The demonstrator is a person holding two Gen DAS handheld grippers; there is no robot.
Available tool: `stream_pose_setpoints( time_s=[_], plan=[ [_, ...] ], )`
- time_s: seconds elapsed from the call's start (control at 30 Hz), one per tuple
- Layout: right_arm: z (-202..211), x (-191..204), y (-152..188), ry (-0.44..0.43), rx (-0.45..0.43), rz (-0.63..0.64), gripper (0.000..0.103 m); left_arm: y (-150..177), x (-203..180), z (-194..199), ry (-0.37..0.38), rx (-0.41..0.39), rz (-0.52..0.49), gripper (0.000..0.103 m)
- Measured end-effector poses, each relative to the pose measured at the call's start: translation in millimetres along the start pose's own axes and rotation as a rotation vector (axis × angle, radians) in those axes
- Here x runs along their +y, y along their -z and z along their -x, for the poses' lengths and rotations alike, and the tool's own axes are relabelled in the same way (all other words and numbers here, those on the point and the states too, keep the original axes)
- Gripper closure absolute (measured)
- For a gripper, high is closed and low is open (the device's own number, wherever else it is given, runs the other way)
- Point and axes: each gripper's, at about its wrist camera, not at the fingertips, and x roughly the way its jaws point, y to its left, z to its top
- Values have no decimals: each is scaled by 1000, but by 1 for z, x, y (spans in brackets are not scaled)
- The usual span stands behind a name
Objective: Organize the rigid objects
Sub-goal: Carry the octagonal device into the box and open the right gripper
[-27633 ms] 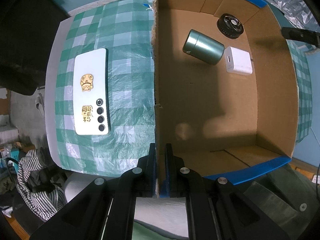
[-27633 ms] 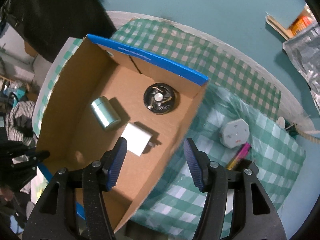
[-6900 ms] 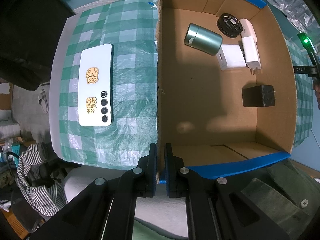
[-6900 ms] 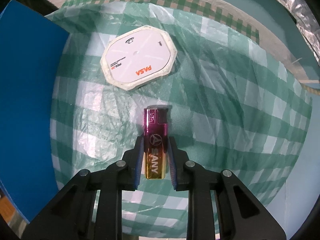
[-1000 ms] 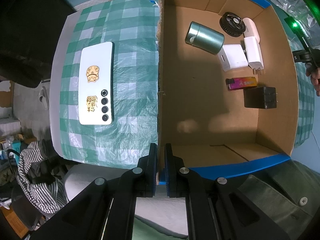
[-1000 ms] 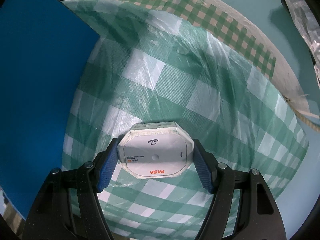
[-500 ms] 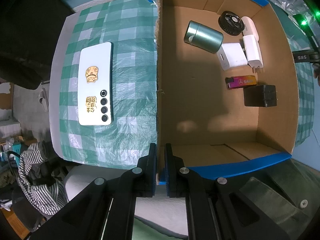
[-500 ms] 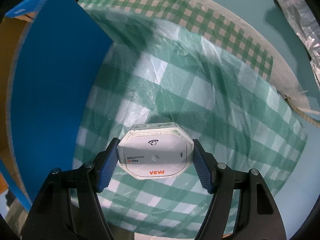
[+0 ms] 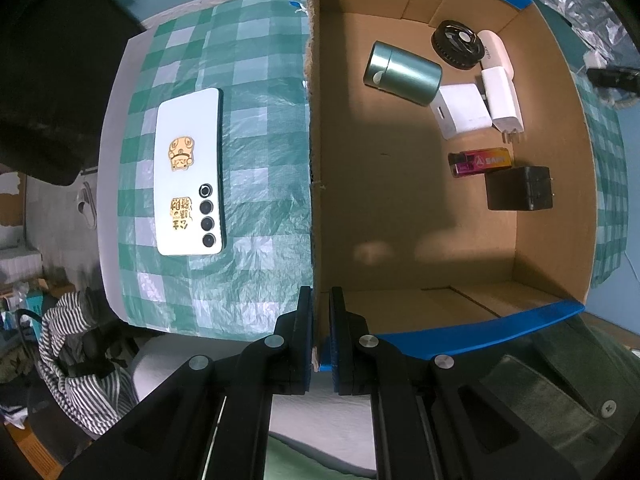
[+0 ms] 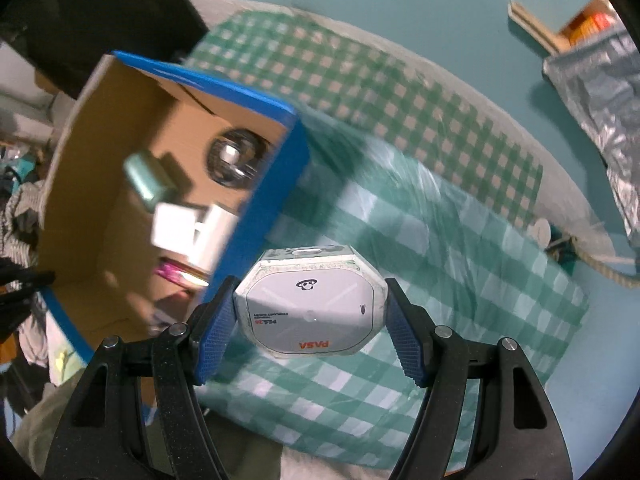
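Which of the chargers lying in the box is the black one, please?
The black charger nearest the box's open front, beside the pink lighter; the other two are white.

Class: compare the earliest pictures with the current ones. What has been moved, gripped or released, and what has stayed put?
Three items joined the box: a lighter, a black charger and a second white charger. The right gripper, open before, now grips the white octagon, lifted off the cloth. Unchanged: the left gripper clamps the box wall; the phone lies outside.

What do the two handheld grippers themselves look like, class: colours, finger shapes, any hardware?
Both the left gripper and right gripper have glossy black plastic bodies, two angular fingers, blue textured pads and round silver screw heads. No cables or sleeves are visible.
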Motion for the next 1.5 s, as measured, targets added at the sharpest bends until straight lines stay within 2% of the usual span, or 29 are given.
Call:
stream_pose_setpoints(
  time_s=[0.3,0.5,0.8,1.17,1.33,1.5],
  plan=[
    [23,44,-17,-14,-42,106,32,-3,0,2,0,-7,-7,96],
    [14,71,-23,-14,-24,170,32,-3,0,2,1,-9,-4,96],
    [-20,99,-30,8,34,228,32,-3,1,3,2,-8,0,96],
    [-50,106,-31,38,86,242,31,-2,3,3,0,-7,4,96],
    [-52,105,-28,49,85,244,31,-2,3,3,-1,-7,4,96],
    [-41,105,-28,27,44,239,29,-2,3,4,-2,-7,4,96]
  ],
)
